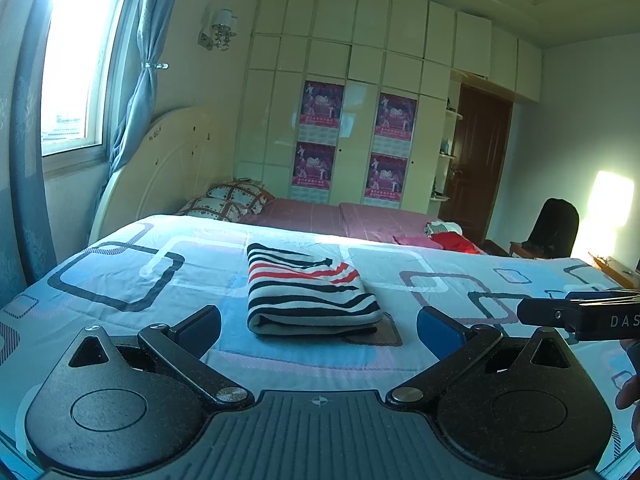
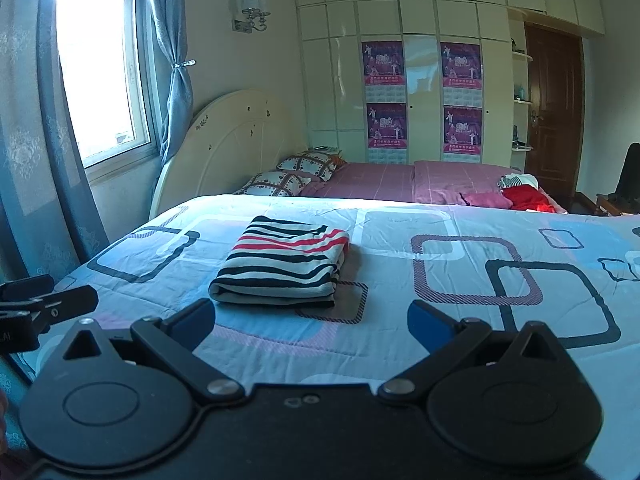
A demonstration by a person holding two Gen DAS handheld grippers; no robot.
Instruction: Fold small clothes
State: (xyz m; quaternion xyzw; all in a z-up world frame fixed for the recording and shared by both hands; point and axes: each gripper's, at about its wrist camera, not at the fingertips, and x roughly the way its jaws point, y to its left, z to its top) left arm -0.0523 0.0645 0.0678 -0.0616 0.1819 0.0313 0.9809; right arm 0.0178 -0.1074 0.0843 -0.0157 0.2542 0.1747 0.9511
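Here, a wide bed [image 2: 460, 240] under a pale blue quilt printed with rounded rectangles, with everything else placed against it. Behind its far edge, a pink-sheeted stretch with two checked pillows [image 2: 292, 174] by the cream headboard and a small heap of red and pink clothes [image 2: 516, 196] off toward the door side. On the quilt itself, near the front edge and toward the window side of the middle, a striped knit garment [image 1: 308, 288] in white, black and red, already folded into a thick flat packet, fold-roll facing the cameras.

Likely light, soft and floppy; layers apt to slide and spring open if lifted by one corner. Best taken low at the rolled front edge or pinched through all layers at the two near corners, one side each, so the packet stays together.

Just short of the bed's front edge, left gripper [image 1: 318, 328] with jaws spread wide, nothing between the blue pads, garment straight ahead. Right gripper [image 2: 312, 320] likewise jaws apart and empty, garment ahead and slightly to the window side. Neither touching the cloth.
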